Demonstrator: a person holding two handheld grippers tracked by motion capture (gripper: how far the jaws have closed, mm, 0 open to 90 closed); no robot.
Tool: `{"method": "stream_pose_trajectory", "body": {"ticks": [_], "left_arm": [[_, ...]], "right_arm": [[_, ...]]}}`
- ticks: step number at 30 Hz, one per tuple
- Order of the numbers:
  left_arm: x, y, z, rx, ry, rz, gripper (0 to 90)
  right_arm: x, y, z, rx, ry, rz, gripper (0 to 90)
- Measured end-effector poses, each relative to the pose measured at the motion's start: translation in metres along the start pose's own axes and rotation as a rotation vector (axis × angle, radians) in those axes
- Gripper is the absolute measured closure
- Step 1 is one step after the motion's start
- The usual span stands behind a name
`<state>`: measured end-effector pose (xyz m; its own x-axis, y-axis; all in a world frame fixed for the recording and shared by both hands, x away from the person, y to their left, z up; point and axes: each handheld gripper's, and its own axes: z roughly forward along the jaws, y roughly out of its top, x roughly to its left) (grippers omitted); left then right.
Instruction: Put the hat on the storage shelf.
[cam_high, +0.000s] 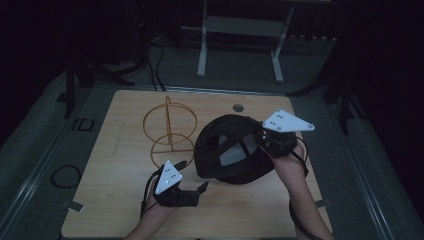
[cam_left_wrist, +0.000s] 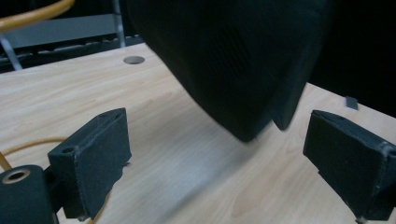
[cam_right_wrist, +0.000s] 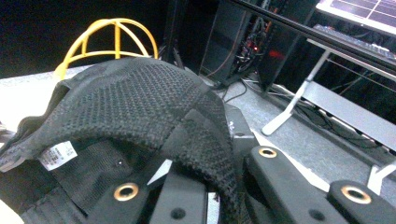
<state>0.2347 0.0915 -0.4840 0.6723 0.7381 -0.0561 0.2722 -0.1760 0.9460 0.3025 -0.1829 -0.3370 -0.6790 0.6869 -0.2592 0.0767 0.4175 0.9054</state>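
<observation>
A black mesh baseball cap (cam_high: 232, 150) sat near the middle of a pale wooden table (cam_high: 115, 165), its rim clamped between the closed jaws of the right gripper (cam_high: 267, 139), which a hand (cam_high: 290, 162) held at the cap's right side. The left gripper (cam_high: 192, 187), jaws spread wide and holding nothing, rested on the table just left of the cap's near edge. A yellow wire hat stand (cam_high: 167, 131) of upright hoops on a round base stood beside the cap, to its left.
</observation>
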Motion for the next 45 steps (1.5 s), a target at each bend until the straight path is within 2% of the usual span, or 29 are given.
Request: {"method": "stream_pose_trajectory", "body": {"ticks": [2,4,5,7,8,12,15,16,18,22,23,24,34,35,38,41,42,43,45], "left_arm": [[0.003,0.005,0.002,-0.023,0.018,-0.019,10.4],[0.005,0.007,0.003,-0.040,0.035,-0.021,13.1],[0.006,0.009,0.004,-0.044,0.030,-0.025,14.5],[0.006,0.010,0.004,-0.046,0.035,-0.017,15.4],[0.006,0.011,0.005,-0.038,0.036,0.000,15.4],[0.007,0.015,0.006,-0.033,0.030,0.004,26.1],[0.006,0.017,0.007,-0.039,0.042,0.008,41.1],[0.006,0.017,0.007,-0.041,0.042,0.006,52.0],[0.006,0.018,0.008,-0.040,0.050,0.005,62.8],[0.005,0.019,0.010,-0.041,0.067,-0.006,79.0],[0.005,0.019,0.010,-0.041,0.067,-0.006,79.0],[0.005,0.020,0.009,-0.060,0.075,-0.009,86.3],[0.003,0.028,0.006,-0.072,0.096,-0.007,88.4],[0.003,0.029,0.005,-0.075,0.095,-0.019,88.5],[0.002,0.034,0.003,-0.064,0.082,-0.013,88.6],[0.003,0.036,0.003,-0.066,0.071,-0.025,88.7],[0.003,0.038,0.002,-0.070,0.058,-0.036,88.7],[0.003,0.039,0.002,-0.074,0.044,-0.046,88.7],[0.003,0.043,0.001,-0.083,0.031,-0.057,88.7]], "right_arm": [[0.002,0.001,0.000,-0.004,0.009,-0.002,88.5],[0.004,0.002,0.000,-0.008,0.011,-0.001,88.5],[0.004,0.002,0.001,-0.011,0.017,0.000,88.5],[0.005,0.003,0.001,-0.013,0.020,0.002,88.5],[0.006,0.003,0.001,-0.016,0.022,-0.001,88.5],[0.011,0.005,0.002,-0.020,0.040,-0.021,88.5],[0.014,0.006,0.001,-0.021,0.041,-0.030,88.5],[0.014,0.006,0.000,-0.020,0.038,-0.029,88.5],[0.014,0.006,-0.001,-0.020,0.034,-0.030,88.5],[0.014,0.004,-0.002,-0.016,0.031,-0.035,88.5],[0.014,0.003,-0.002,-0.013,0.033,-0.033,88.5],[0.015,0.001,-0.001,-0.003,0.032,-0.036,88.5],[0.017,-0.011,-0.010,-0.023,0.042,-0.008,88.4],[0.017,-0.015,-0.013,-0.027,0.039,0.005,88.2],[0.014,-0.021,-0.015,-0.030,0.051,0.021,87.7],[0.013,-0.025,-0.016,-0.035,0.064,0.032,85.4],[0.012,-0.026,-0.017,-0.038,0.071,0.043,82.9],[0.012,-0.028,-0.018,-0.043,0.076,0.043,74.7],[0.011,-0.032,-0.019,-0.040,0.084,0.047,68.1]]}}
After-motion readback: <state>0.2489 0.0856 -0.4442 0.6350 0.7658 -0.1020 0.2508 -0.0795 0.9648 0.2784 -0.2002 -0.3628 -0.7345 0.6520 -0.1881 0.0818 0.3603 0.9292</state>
